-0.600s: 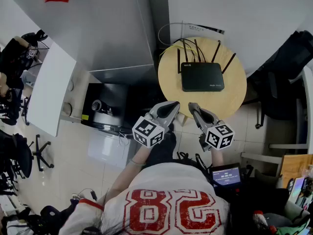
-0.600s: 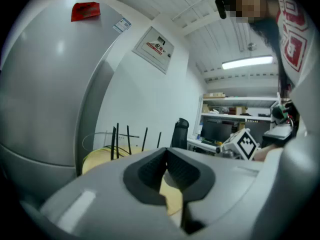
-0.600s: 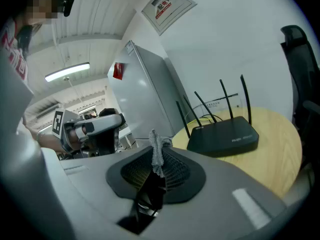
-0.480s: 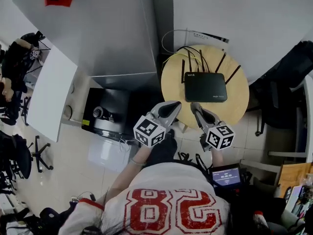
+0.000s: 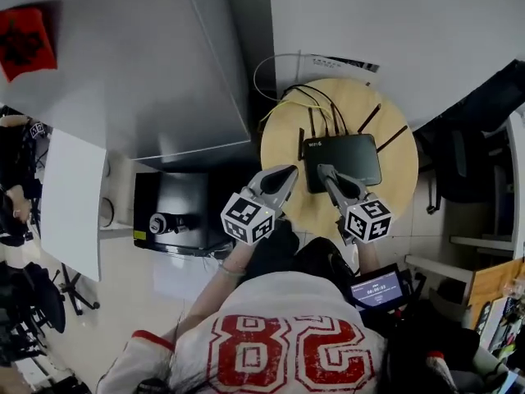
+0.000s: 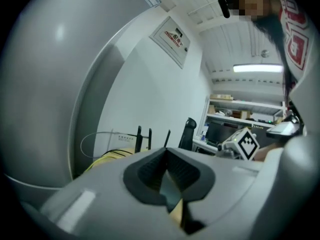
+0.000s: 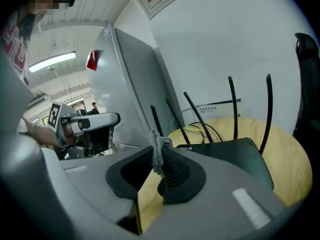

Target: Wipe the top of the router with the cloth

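Observation:
A black router (image 5: 349, 158) with several upright antennas lies on a round wooden table (image 5: 390, 191). In the head view my right gripper (image 5: 322, 171) reaches over the router's near left corner. It is shut on a small grey cloth (image 7: 156, 151), and a tuft of it sticks up between the pads. In the right gripper view the router (image 7: 225, 154) lies just beyond the right gripper (image 7: 159, 166). My left gripper (image 5: 289, 171) hovers at the table's near left edge, beside the router. The left gripper (image 6: 167, 170) is shut with nothing visible between its pads.
Yellow and black cables (image 5: 299, 105) run off the table behind the router. A tall grey cabinet (image 5: 156, 64) stands to the left, with a black appliance (image 5: 172, 216) on the floor below it. A dark chair (image 5: 467, 150) is at the right. A small lit screen (image 5: 376, 289) sits near my right side.
Both grippers have come closer to the router. The right tip, earlier short of the table's edge, now overlaps the router's near left corner. The head view has shifted.

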A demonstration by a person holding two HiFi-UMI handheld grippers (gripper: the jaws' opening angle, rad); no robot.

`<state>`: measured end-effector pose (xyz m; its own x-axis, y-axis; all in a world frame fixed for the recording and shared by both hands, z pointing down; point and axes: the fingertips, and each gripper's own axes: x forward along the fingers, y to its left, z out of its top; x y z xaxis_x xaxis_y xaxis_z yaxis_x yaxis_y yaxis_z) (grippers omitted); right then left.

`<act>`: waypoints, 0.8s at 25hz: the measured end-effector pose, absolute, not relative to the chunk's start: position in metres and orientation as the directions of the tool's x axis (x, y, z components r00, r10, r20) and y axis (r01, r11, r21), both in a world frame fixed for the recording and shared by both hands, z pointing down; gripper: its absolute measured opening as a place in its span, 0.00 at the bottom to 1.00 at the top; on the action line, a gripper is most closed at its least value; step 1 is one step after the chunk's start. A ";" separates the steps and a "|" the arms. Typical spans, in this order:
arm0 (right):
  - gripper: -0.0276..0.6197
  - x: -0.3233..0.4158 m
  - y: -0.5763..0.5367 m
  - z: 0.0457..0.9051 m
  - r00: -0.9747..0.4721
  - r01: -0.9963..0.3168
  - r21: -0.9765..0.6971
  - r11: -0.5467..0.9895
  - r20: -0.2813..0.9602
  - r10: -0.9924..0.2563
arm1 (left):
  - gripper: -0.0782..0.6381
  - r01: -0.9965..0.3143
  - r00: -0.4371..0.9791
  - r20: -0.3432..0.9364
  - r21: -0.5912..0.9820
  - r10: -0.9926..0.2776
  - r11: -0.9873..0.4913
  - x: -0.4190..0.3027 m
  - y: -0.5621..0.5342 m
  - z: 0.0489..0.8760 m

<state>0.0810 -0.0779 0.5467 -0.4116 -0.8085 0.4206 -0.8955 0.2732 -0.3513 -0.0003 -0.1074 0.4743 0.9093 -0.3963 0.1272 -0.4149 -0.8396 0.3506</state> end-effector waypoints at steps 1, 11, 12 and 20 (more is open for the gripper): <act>0.13 0.084 -0.081 0.550 -0.408 -0.898 -0.349 0.268 0.434 -0.803 | 0.11 -0.407 0.913 0.132 0.358 -0.386 -0.841 0.004 -0.109 0.476; 0.13 0.089 -0.130 0.573 -0.473 -0.881 -0.300 0.367 0.508 -0.720 | 0.11 -0.460 0.888 0.158 0.371 -0.433 -0.807 0.010 -0.127 0.485; 0.13 0.088 -0.134 0.576 -0.481 -0.876 -0.283 0.390 0.521 -0.705 | 0.11 -0.473 0.880 0.162 0.372 -0.447 -0.798 0.007 -0.128 0.485; 0.13 0.083 -0.171 0.612 -0.456 -0.768 0.020 0.640 0.685 -0.569 | 0.11 -0.608 0.792 0.220 0.362 -0.569 -0.706 -0.029 -0.131 0.494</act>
